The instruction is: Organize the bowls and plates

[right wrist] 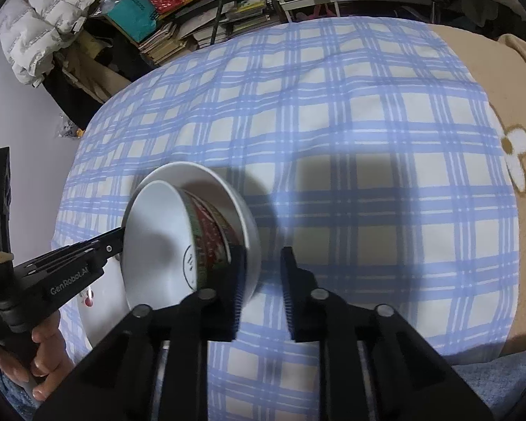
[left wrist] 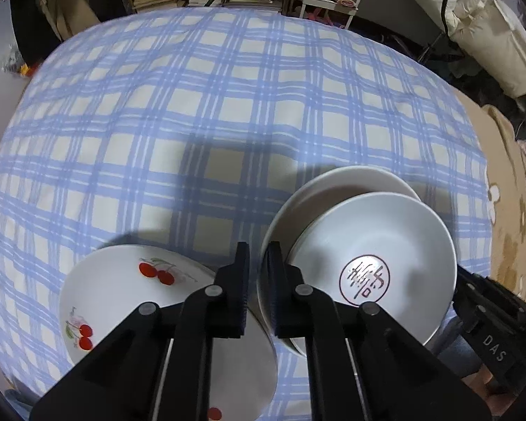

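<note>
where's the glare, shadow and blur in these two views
Left wrist view: glare on the red seal of the white ceramic bowl; dark shadows on the blue checked cloth. Right wrist view: that bowl's red-green outside is motion-blurred; fisheye bends the checks.
</note>
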The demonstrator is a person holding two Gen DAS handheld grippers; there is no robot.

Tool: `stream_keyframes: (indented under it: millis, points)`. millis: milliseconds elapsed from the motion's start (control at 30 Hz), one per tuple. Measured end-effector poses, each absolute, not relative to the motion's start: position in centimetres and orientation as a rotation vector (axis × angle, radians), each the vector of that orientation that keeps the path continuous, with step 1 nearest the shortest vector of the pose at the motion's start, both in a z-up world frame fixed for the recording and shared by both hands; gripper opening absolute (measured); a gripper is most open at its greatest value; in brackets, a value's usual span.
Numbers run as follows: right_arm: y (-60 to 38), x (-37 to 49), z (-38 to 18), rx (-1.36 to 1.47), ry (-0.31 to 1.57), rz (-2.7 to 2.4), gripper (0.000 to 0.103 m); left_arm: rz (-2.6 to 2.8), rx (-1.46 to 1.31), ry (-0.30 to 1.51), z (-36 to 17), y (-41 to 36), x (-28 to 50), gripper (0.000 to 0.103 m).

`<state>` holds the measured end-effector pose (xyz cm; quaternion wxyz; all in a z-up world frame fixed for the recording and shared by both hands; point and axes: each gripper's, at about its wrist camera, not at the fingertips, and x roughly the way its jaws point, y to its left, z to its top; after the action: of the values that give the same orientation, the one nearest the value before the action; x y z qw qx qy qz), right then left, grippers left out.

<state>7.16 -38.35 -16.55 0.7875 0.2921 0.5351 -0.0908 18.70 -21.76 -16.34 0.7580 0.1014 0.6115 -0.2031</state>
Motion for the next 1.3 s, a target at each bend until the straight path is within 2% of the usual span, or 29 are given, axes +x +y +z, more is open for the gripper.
stream_keyframes:
  millis: [67,133,967,1300]
  points:
    - [-38.2,7.5,-16.6,0.618,1.167,-0.184,0.017,-0.447,0.213,1.338,-16.5,-21.5,18.8,0.009]
    - [-38.1,7.9,-16.8,0.619,1.178,-0.167,0.008,-0.446,0.240,1.325,-16.5,-21.8,18.7,0.009]
    - [-38.4,8.1,-17.3,0.643,1.188,-0.175,0.009,-0.425,0.281,1.348,-16.7,-22.4,18.6,0.009]
    - [-38.7,8.2,-17.5,0.661,1.192,-0.182,0.009,-0.427,0.297,1.318,-16.8,-22.6,18.3,0.003]
